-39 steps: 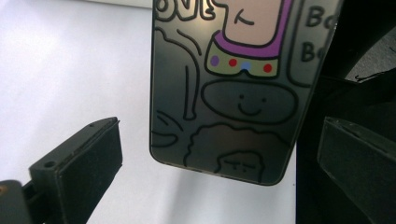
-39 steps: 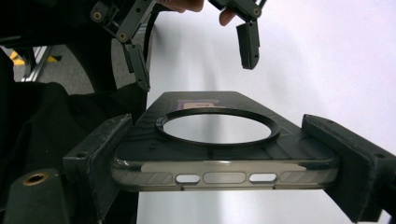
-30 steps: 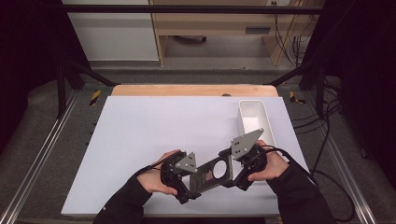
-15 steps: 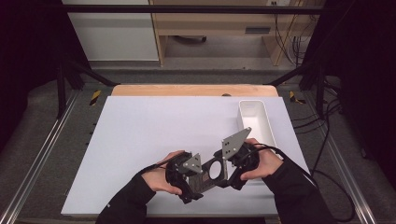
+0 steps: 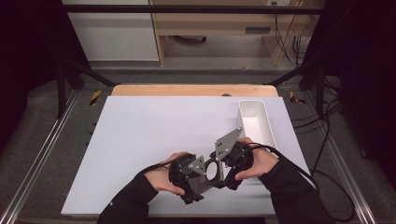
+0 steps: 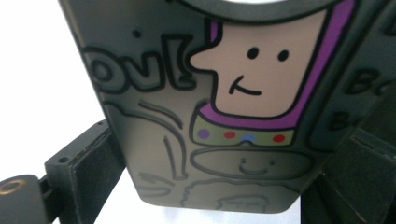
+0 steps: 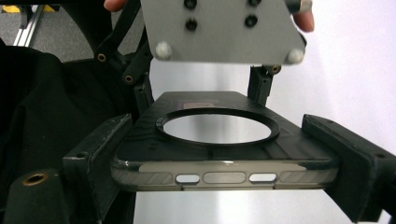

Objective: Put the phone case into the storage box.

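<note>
A dark translucent phone case [image 5: 211, 171] with a round camera cutout is held just above the near part of the white table [image 5: 154, 135]. In the left gripper view the case [image 6: 187, 140] shows a cartoon figure with a purple outline. My left gripper [image 6: 219, 182] has a jaw against each long side of it. In the right gripper view the case's port end [image 7: 224, 175] faces me, and my right gripper [image 7: 224, 154] is shut on its two sides. In the high view the left gripper [image 5: 194, 177] and right gripper [image 5: 226, 165] meet at the case, tip to tip.
A long white tray [image 5: 267, 133] stands at the table's right side, just beyond the right hand. A wooden strip [image 5: 191, 90] borders the far edge. Metal frame rails [image 5: 42, 154] run along both sides, and cables [image 5: 322, 154] trail on the right.
The two grippers have drawn closer together around the case. The right gripper's grey plate has tipped up and shifted slightly left; the left hand has moved slightly right.
</note>
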The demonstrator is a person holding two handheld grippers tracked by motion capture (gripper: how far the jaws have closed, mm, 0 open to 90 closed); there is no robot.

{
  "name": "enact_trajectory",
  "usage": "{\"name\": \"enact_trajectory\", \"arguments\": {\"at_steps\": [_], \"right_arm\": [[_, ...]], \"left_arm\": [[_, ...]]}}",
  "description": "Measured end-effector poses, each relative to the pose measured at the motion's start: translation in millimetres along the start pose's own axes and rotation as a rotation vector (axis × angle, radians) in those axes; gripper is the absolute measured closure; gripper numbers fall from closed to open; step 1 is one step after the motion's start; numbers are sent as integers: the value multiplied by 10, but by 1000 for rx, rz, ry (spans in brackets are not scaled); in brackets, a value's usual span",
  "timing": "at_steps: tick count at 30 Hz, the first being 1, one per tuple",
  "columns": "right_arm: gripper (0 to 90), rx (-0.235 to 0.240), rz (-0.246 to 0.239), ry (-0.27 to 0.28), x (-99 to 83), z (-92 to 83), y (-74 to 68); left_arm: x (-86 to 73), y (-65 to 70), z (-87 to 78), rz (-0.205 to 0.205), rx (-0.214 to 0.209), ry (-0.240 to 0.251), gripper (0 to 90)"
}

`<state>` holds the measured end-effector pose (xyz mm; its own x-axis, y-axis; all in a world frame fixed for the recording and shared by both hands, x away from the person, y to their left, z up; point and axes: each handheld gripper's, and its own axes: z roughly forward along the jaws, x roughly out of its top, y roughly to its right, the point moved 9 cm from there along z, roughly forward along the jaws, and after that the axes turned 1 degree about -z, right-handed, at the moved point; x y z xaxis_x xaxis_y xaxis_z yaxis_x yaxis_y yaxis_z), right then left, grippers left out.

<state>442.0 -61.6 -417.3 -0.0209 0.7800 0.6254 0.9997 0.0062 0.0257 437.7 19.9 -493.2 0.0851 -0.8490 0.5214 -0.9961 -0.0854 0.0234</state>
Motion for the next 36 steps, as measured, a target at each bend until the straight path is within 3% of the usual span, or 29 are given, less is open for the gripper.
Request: {"name": "enact_trajectory", "arguments": {"at_steps": [22, 30, 36], "right_arm": [[121, 5, -22, -38, 18, 46, -22], [116, 4, -8, -37, 18, 48, -15], [101, 9, 14, -7, 44, 21, -7]], "left_arm": [[-30, 12, 74, 36, 4, -66, 110], [-29, 10, 67, 29, -4, -59, 114], [-27, 0, 49, 29, 4, -44, 114]]}}
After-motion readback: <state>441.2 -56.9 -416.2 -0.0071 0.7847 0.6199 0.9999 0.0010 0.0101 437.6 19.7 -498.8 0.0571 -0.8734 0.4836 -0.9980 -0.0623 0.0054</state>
